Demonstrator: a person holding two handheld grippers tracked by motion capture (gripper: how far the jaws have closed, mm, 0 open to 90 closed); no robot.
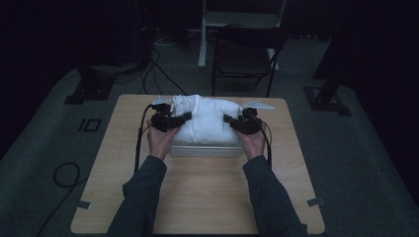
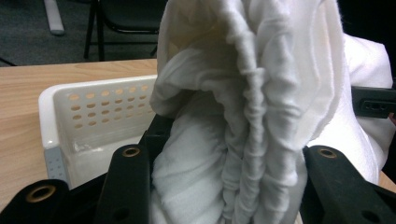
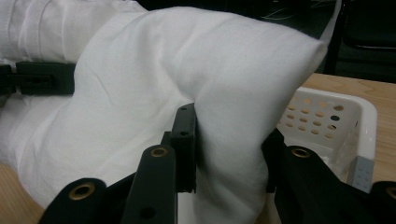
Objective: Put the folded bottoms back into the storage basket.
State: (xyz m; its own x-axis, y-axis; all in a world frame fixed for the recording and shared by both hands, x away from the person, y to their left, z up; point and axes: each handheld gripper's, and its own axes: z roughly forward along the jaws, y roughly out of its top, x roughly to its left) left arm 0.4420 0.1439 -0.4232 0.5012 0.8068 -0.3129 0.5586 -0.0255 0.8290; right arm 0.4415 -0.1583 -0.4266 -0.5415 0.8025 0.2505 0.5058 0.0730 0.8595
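A bulky white cloth [image 1: 205, 121] sits bunched over a white perforated basket [image 1: 205, 151] at the middle of the wooden table [image 1: 197, 197]. My left gripper [image 1: 174, 120] is shut on the cloth's left end, and gathered folds [image 2: 243, 116] are squeezed between its black jaws [image 2: 233, 149]. My right gripper [image 1: 236, 122] is shut on the right end, where a thick fold [image 3: 224, 84] is pinched between its jaws [image 3: 229, 140]. The basket's holed wall [image 2: 93, 107] [image 3: 336, 116] shows beside each grip. Across the cloth lies a jaw of the other gripper [image 2: 373, 102] [image 3: 42, 79].
A dark folding chair [image 1: 247, 54] stands just behind the table's far edge. Cables [image 1: 158, 69] run over the carpet at the back left, and another loops at the left [image 1: 64, 173]. Dark stand feet [image 1: 89, 89] [image 1: 326, 98] flank the table.
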